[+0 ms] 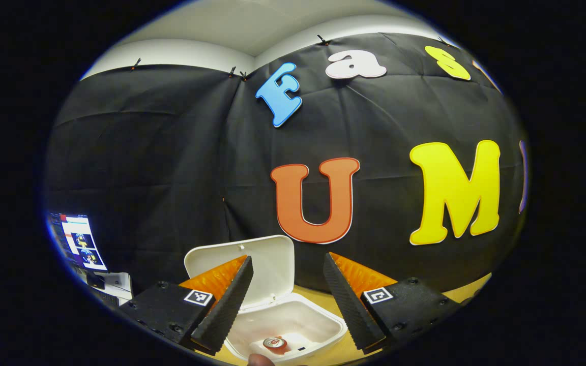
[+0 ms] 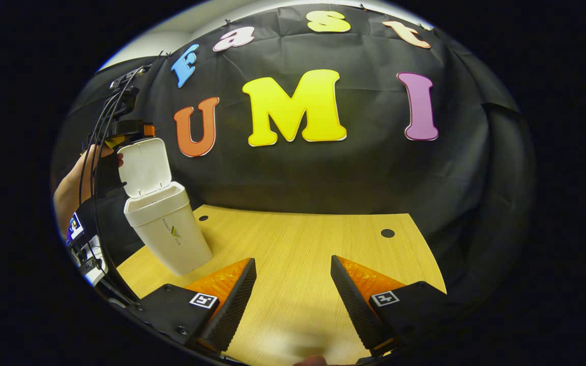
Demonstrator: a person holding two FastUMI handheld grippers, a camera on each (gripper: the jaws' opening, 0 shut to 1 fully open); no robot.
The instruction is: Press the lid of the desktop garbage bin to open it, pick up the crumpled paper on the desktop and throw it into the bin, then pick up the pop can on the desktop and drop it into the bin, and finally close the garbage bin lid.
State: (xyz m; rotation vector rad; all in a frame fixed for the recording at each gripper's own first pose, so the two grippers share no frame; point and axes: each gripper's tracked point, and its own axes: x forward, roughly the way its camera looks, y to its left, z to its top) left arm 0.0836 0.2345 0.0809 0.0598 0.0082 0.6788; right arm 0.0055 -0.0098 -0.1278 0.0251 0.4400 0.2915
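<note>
Left tool (image 1: 288, 295) released, empty, hovering over white plastic desktop bin (image 1: 323, 330); red-topped pop can (image 1: 274, 343) already inside. Thin hinged white lid (image 1: 267, 264) stands upright: light and springy, so push its top edge down. Right tool (image 2: 293, 295) released over wooden counter (image 2: 323, 239).

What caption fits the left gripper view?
Open left gripper above the open bin, pop can inside.

White bin (image 2: 168, 234) on the desk, lid (image 2: 144, 166) raised upright; 1 pop can (image 1: 274, 343) lies inside.
</note>
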